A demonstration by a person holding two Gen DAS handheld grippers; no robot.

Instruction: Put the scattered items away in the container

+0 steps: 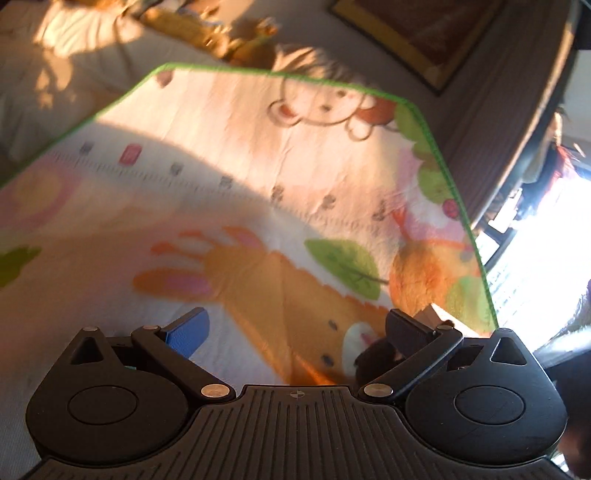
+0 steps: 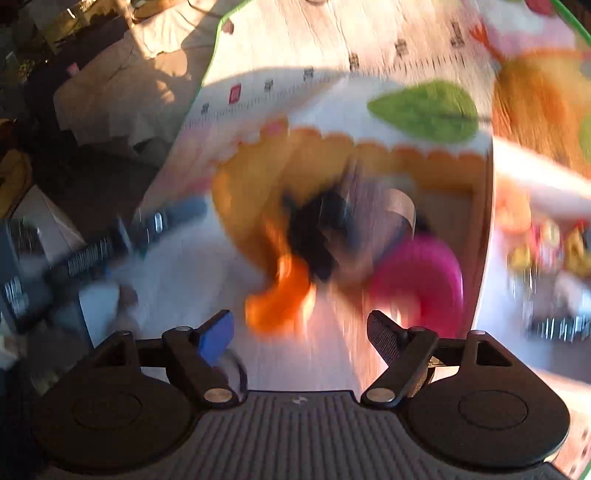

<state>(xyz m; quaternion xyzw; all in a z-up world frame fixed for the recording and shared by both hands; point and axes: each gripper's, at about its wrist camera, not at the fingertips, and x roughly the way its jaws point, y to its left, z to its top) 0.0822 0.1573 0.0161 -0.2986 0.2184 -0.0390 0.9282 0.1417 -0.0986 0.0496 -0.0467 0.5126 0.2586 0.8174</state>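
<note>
In the left wrist view my left gripper (image 1: 295, 317) stands open over a cartoon-print play mat (image 1: 240, 192), with nothing between its fingers. A small dark object (image 1: 373, 360) lies by its black finger, and a pale box corner (image 1: 430, 314) peeks out behind that finger. The right wrist view is badly blurred. My right gripper (image 2: 299, 317) is open, tilted steeply down, its pads touching nothing. Just beyond it lie a pink ring (image 2: 417, 284), an orange piece (image 2: 280, 299) and a black object (image 2: 314, 236). A pale container wall (image 2: 491, 229) runs along their right side.
Colourful small items (image 2: 546, 247) show as a blur right of the wall. A dark tool-like shape (image 2: 110, 243) crosses the left of the right wrist view. Beige bedding (image 1: 55, 55) and a framed board (image 1: 424, 33) lie past the mat's green edge.
</note>
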